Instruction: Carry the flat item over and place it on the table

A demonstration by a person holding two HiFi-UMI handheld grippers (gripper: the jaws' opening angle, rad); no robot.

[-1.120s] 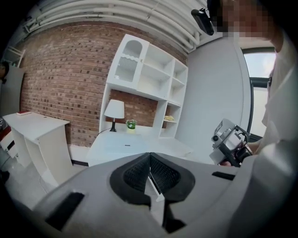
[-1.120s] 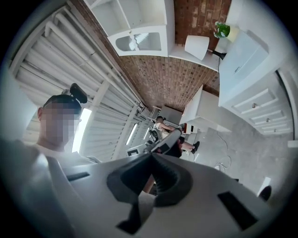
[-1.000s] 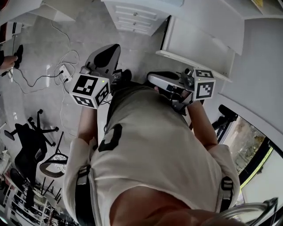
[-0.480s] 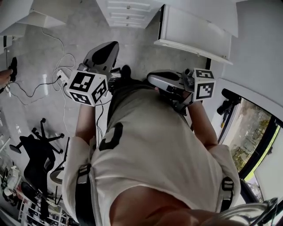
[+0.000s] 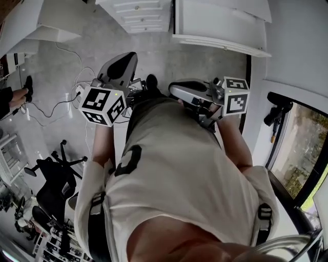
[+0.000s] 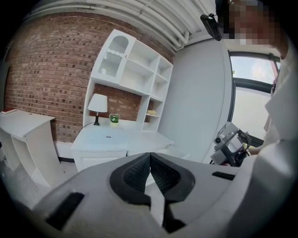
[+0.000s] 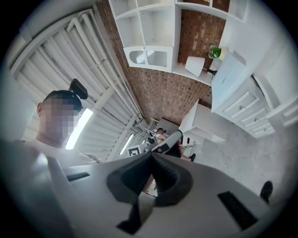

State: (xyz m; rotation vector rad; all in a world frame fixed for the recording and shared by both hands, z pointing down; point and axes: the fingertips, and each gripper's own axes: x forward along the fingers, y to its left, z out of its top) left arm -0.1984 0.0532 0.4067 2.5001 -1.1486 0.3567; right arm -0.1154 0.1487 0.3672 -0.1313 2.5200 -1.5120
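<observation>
No flat item is clear in any view. In the head view both grippers are held in front of the person's white shirt (image 5: 174,174), above a grey floor. My left gripper (image 5: 131,57) points away from the body, its marker cube (image 5: 102,105) below it. My right gripper (image 5: 172,91) points left toward it. In the left gripper view the left gripper (image 6: 150,160) is shut with nothing between its pads, and the right gripper's body (image 6: 230,144) shows at the right. In the right gripper view the right gripper (image 7: 151,160) is likewise shut and empty.
A white desk with drawers (image 5: 141,15) and a white shelf unit (image 6: 135,69) stand ahead against a brick wall; a lamp (image 6: 98,104) and a small plant (image 6: 114,119) sit on the desk. Cables and a power strip (image 5: 77,92) lie on the floor left. An office chair (image 5: 51,189) stands lower left.
The head view has swung: the desk and shelf slid left along the top edge, and the floor cables and chair shifted. Both grippers stay shut at chest height.
</observation>
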